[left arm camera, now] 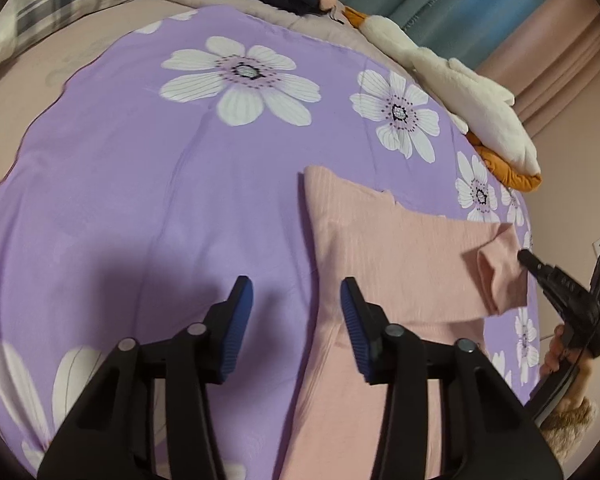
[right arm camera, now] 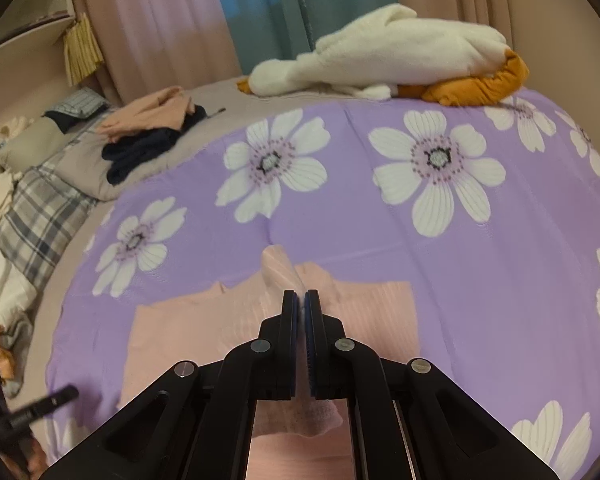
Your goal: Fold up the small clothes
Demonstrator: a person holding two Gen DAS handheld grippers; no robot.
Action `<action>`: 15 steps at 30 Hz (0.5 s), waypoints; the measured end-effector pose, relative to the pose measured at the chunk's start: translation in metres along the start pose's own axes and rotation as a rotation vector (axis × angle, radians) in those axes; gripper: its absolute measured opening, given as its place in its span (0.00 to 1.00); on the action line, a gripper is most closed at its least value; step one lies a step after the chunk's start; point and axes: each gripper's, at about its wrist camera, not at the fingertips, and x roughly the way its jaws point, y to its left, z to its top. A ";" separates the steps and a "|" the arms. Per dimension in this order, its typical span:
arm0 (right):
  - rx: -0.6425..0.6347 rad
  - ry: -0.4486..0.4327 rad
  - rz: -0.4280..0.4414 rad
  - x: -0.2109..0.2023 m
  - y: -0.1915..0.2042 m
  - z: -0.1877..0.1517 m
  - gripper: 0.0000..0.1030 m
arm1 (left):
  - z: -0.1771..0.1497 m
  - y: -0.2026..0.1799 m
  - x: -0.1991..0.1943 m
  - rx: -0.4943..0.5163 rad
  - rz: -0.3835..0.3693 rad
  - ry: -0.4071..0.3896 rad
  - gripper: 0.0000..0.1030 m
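Observation:
A pink ribbed garment [left arm camera: 380,240] lies flat on the purple flowered sheet [left arm camera: 140,160]. My left gripper [left arm camera: 296,300] hovers over the garment's left edge, open, with its blue pads [left arm camera: 236,316] apart and nothing pinched between them. At the right of the left wrist view, my right gripper [left arm camera: 526,258] holds a folded-over sleeve [left arm camera: 496,272]. In the right wrist view the right gripper [right arm camera: 301,296] is shut on that pink sleeve [right arm camera: 278,272], which bunches up past the fingertips. The rest of the garment [right arm camera: 172,332] spreads out beneath. The left gripper [right arm camera: 52,398] shows blurred at lower left.
A white plush goose [right arm camera: 380,56] with orange feet lies along the far edge of the bed. A pile of dark and peach clothes [right arm camera: 148,136] sits at the back left beside a plaid pillow [right arm camera: 40,216]. Curtains [right arm camera: 260,20] hang behind.

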 end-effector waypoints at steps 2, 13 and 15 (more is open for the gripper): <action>0.014 0.022 0.001 0.006 -0.007 -0.005 0.05 | 0.007 -0.010 0.010 0.020 -0.018 0.012 0.36; 0.143 0.172 0.047 0.045 -0.053 -0.027 0.05 | 0.007 -0.051 0.087 0.152 0.076 0.129 0.26; 0.176 0.200 0.007 0.052 -0.064 -0.031 0.05 | 0.005 -0.049 0.094 0.165 0.121 0.131 0.29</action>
